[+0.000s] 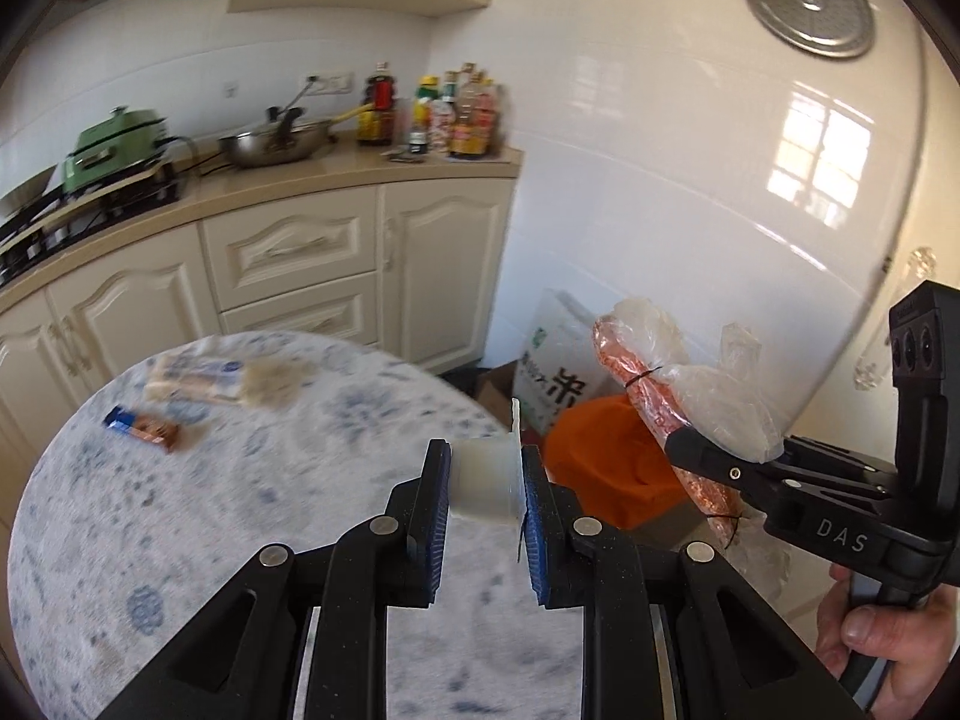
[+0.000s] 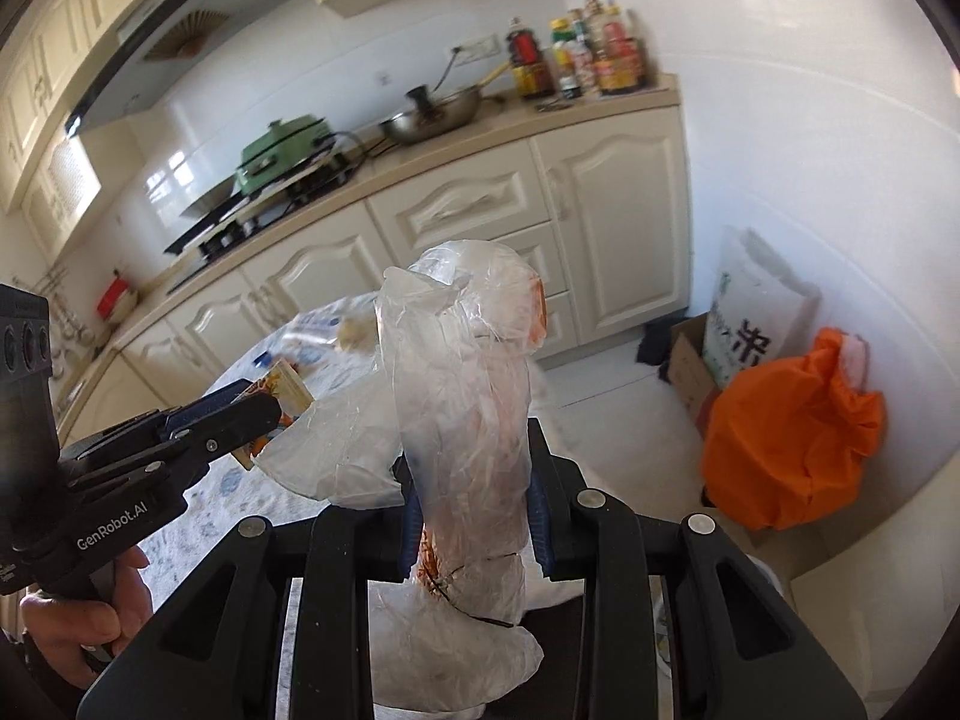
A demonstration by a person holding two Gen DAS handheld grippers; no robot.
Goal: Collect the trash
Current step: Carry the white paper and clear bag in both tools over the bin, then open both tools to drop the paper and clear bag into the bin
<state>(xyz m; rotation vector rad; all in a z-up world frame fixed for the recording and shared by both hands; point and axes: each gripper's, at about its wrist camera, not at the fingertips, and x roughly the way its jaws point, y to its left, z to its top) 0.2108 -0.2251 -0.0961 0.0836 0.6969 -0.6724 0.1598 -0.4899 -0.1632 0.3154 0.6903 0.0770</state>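
Left gripper (image 1: 486,480) pinching a small translucent plastic cup (image 1: 485,483) on its side between blue pads; contents not discernible. Right gripper (image 2: 474,516) clamped on a crumpled clear plastic wrapper (image 2: 462,396) with reddish-orange contents, bound by thin black ties; seen from the left wrist view as a long roll (image 1: 666,414) held up past the table edge.

On the floor by the tiled wall: one orange bag (image 2: 792,438), bulging, contents unseen; one white printed sack (image 2: 750,312) standing behind it; one brown cardboard box (image 2: 690,366), interior not visible.

Round table (image 1: 180,540) with blue-patterned covering below both tools. Lying on it: one blue-and-brown wrapper (image 1: 143,427); one pale packet (image 1: 198,378); one fuzzy beige item (image 1: 273,384), blurred.

Cream kitchen cabinets along the counter (image 1: 288,177). On the counter: one green cooker (image 1: 114,147), one steel wok (image 1: 276,144), a cluster of bottles (image 1: 444,114), number unclear.
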